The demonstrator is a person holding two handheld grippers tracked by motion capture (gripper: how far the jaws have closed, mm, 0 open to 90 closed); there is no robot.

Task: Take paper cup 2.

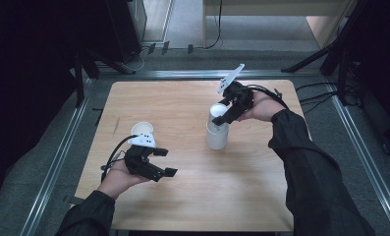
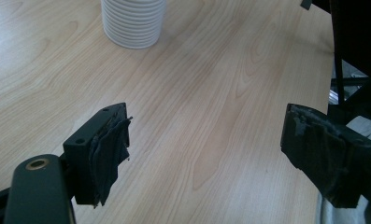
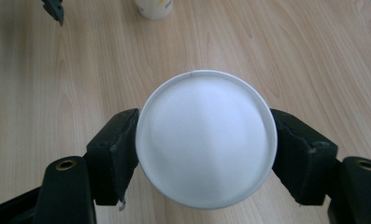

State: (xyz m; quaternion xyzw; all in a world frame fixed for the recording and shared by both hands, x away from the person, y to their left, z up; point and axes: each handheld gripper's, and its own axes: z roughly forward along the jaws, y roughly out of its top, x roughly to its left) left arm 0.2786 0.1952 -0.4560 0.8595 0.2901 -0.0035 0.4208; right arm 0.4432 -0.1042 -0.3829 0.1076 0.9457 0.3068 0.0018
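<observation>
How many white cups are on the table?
3 at least: a single white paper cup behind the left gripper, a ribbed stack of white cups mid-table, and one between the right gripper's jaws. The stack's count is hidden.

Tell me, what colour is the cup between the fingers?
White cup, best in the right gripper view.

From above the near edge we look forward and down on the whole wooden table [image 1: 192,196], floor and stands beyond its far side. Both forearms enter from below.

Left gripper view: we sit low, close over the tabletop, looking along the left gripper [image 2: 206,149] across bare wood toward the ribbed stack of white cups [image 2: 133,22], which the high view places right of centre [image 1: 217,133].

Right gripper view: we look almost straight down, very near, onto a white cup [image 3: 205,137] between the right gripper [image 3: 204,154] pads. At its top edge stands the single paper cup [image 3: 153,8], seen at near left from above [image 1: 142,129].
</observation>
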